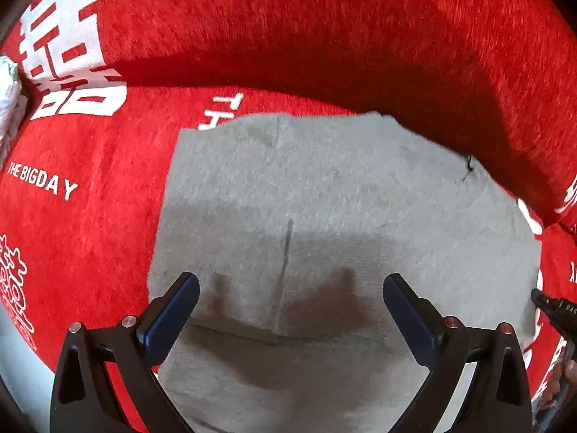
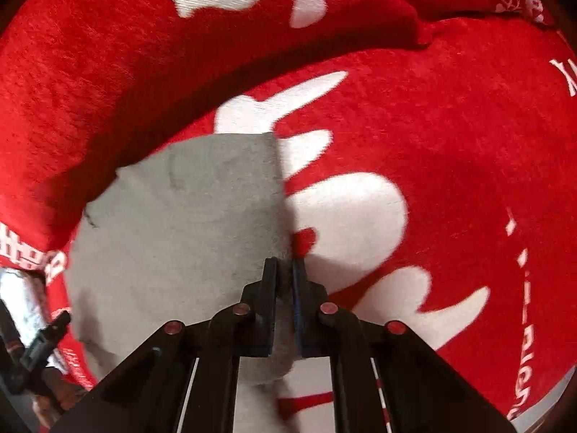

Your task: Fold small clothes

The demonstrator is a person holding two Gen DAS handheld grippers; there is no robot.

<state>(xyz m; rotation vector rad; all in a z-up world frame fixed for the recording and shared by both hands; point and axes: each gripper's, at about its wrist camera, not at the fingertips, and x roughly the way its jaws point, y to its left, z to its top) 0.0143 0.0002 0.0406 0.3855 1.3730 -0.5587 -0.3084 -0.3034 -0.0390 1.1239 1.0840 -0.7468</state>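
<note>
Grey cloth (image 1: 324, 195), a small plush garment or towel, lies spread on a red blanket (image 1: 108, 216) printed with white lettering, its far edge close to a raised red fold at the back. That flat, soft bed gives the fabric room to be turned over on itself, which is probably why it is laid out here.

The left gripper (image 1: 290, 296) hovers over the near half of the cloth with its jaws wide apart and nothing between them; its shadow falls on the fabric just ahead of the fingertips, so it seems close above the surface without pressing on it. Held open like that, it looks ready either to pin the cloth down or to take a fresh edge.

The right gripper (image 2: 285, 270) sits at the cloth's right-hand edge (image 2: 281, 195) with its jaws closed nearly together, and grey fabric shows between the pads, so it appears to pinch that edge, though blur makes the exact hold hard to confirm. A grip at the border suits lifting that side and carrying it across toward the left for the fold.
</note>
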